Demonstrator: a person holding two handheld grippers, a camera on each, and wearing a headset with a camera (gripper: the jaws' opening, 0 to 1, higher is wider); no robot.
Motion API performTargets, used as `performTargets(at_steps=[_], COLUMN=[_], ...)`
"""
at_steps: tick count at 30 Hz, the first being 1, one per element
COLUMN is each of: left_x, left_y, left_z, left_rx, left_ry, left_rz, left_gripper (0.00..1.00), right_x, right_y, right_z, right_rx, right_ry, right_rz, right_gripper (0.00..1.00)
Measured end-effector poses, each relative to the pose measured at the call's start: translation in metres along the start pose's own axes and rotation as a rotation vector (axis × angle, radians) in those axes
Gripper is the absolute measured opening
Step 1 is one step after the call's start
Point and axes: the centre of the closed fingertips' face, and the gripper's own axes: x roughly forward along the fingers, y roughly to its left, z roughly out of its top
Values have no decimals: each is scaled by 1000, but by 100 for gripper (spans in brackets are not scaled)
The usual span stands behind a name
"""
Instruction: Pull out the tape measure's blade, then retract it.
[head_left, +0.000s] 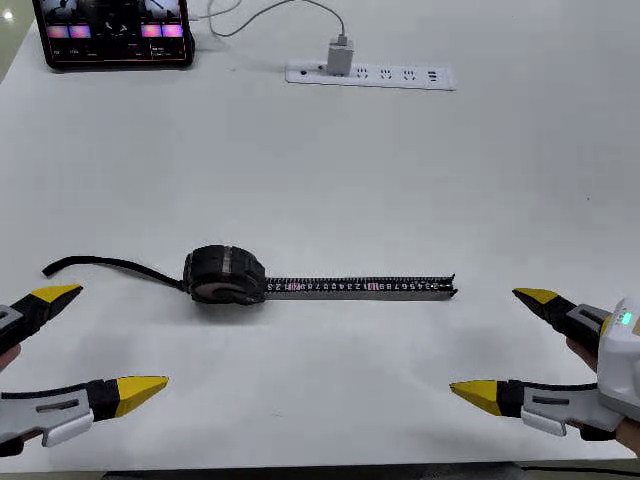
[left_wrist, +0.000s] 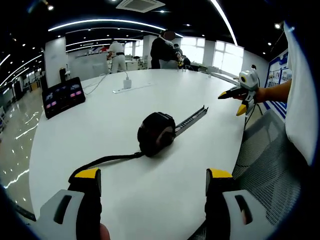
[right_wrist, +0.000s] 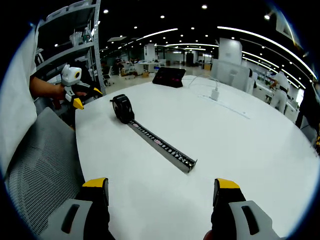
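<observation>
The tape measure (head_left: 224, 275) is lying on the white desk (head_left: 330, 170), its blade (head_left: 360, 288) reaching out toward the right hand-held gripper (head_left: 490, 342). That one and the left hand-held gripper (head_left: 105, 340) are hovering near the tape measure, jaws spread, gripping nothing.

Blade (right_wrist: 160, 145) extended on table (right_wrist: 250, 150), fingers (right_wrist: 95, 189) apart

White table (head_left: 320, 150) under ceiling light strips (left_wrist: 105, 20)
</observation>
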Motion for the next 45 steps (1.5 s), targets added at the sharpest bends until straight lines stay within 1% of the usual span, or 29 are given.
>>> performTargets(at_steps=[2,5,7,10,14,16,18,21,25,31,40,45], left_x=[-1,-3,-6,-9,-9,-7,-4,-4,-5,-6,-6,-1], left_y=[-4,-7,-8,-9,-10,-13,-15,-18,-17,-15,-14,-15], left_z=[-4,-11,-14,-20,-23,-26,-30,-28,-27,-24,-21,-17], left_rx=[-22,-26,-51,-45,-58,-69,-66,-71,-85,-79,-77,-75], left_ry=[1,12,4,17,14,13,22,19,17,15,14,15], left_rz=[-4,1,3,13,15,8,7,0,1,5,-4,1], left_gripper=[84,86,86,86,87,88,87,87,88,88,87,87], right_x=[0,-1,-1,0,1,2,3,2,1,1,1,1], right_y=[3,5,7,10,13,14,14,14,14,14,16,16], right_z=[-3,-8,-11,-17,-23,-27,-28,-27,-25,-23,-22,-23], right_rx=[7,18,29,38,48,53,56,58,59,56,56,55], right_ry=[-1,1,0,6,11,18,19,15,10,7,6,6], right_rz=[-1,-3,-4,-3,-3,-3,-4,-5,-7,-8,-3,-3], right_gripper=[86,87,88,89,90,90,90,90,91,91,91,90])
